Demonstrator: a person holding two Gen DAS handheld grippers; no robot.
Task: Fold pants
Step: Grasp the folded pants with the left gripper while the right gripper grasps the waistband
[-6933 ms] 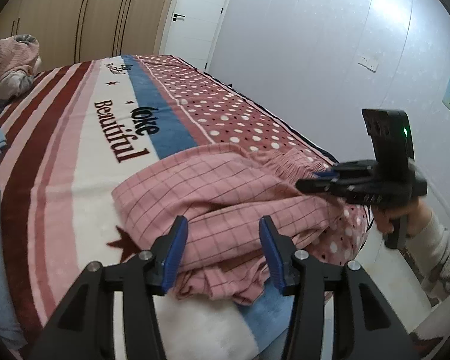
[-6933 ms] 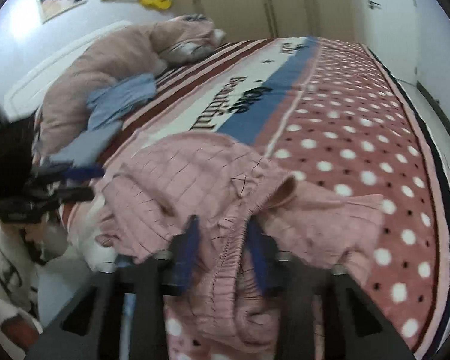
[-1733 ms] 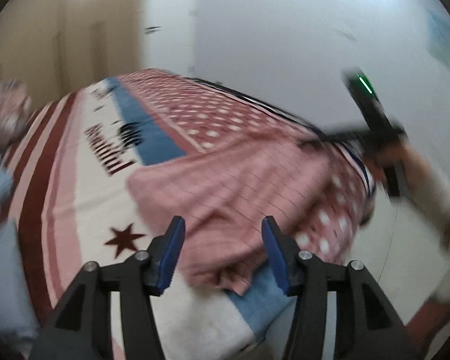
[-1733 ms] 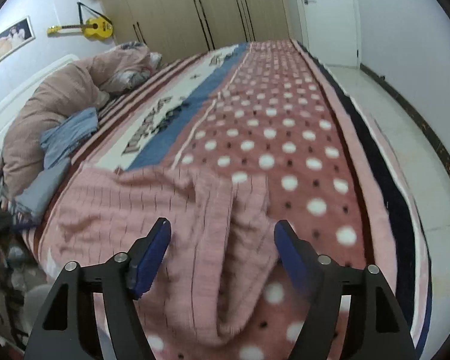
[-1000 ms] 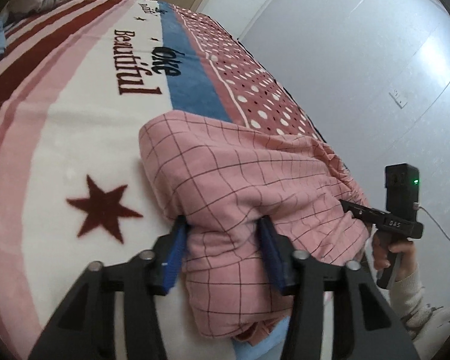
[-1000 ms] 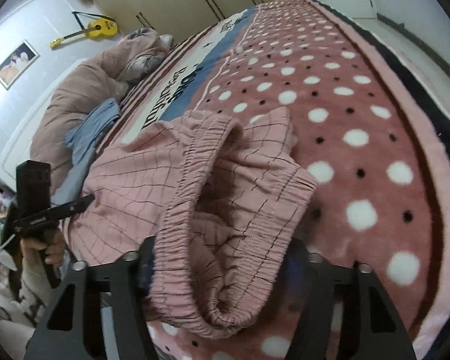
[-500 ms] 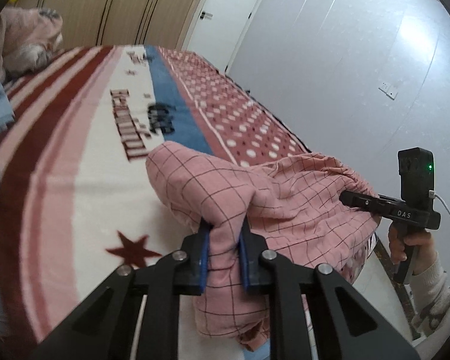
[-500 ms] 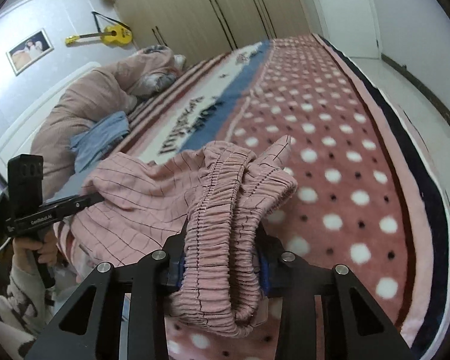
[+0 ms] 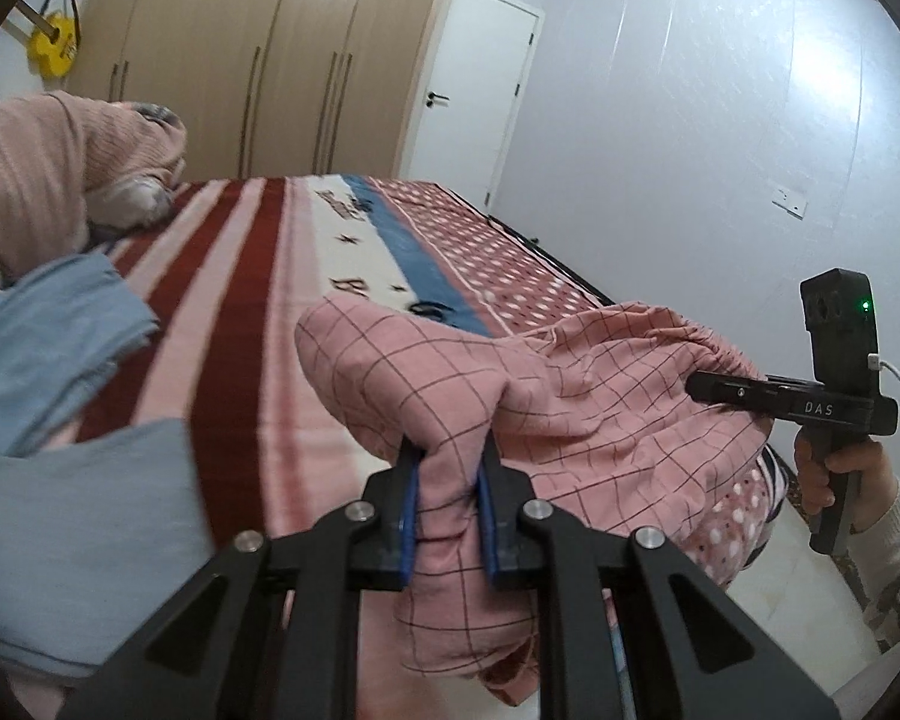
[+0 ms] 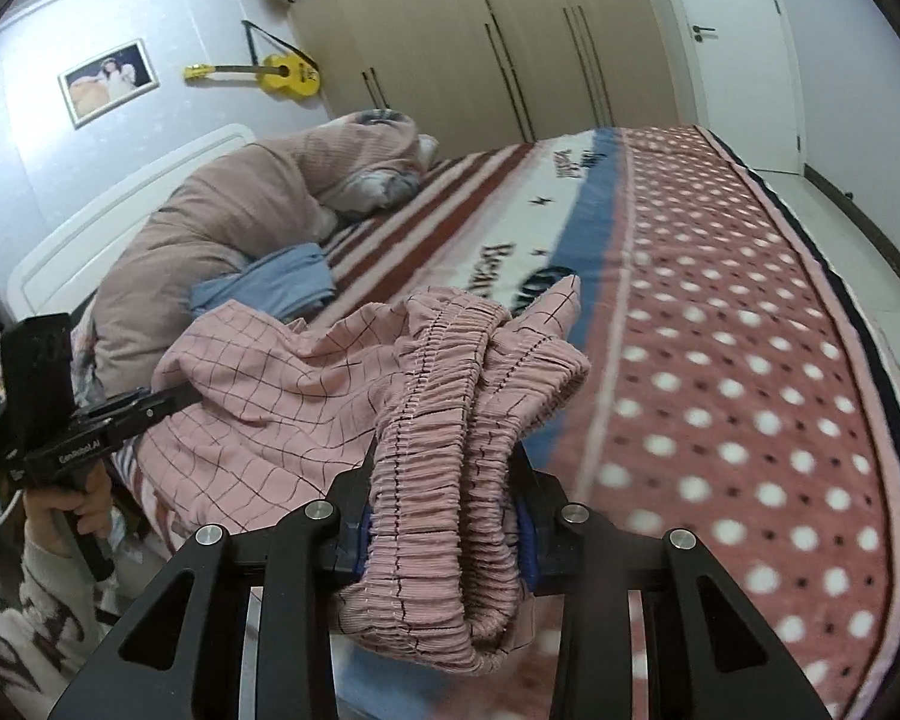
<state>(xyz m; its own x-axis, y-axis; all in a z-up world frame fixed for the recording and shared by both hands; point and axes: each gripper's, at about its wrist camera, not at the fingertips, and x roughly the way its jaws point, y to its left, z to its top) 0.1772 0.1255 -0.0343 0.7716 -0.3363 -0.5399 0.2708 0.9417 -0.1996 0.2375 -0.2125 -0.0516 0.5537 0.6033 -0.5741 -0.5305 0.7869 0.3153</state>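
The left gripper (image 9: 447, 498) was clamped on a fold of the pink checked pants (image 9: 594, 384). The right gripper (image 10: 444, 516) pinched their bunched waistband (image 10: 444, 420). The pants hung between them above the bed (image 10: 738, 312), the left gripper at 9 o'clock in the right view.

Black tongs (image 9: 448, 510), blue pads (image 9: 410, 516), silver screws, white patterned sleeve (image 9: 894, 564).

The pants (image 9: 576, 384) hang between both grippers above the bed's (image 10: 750, 360) near edge, bedding (image 10: 222, 222) piled behind.
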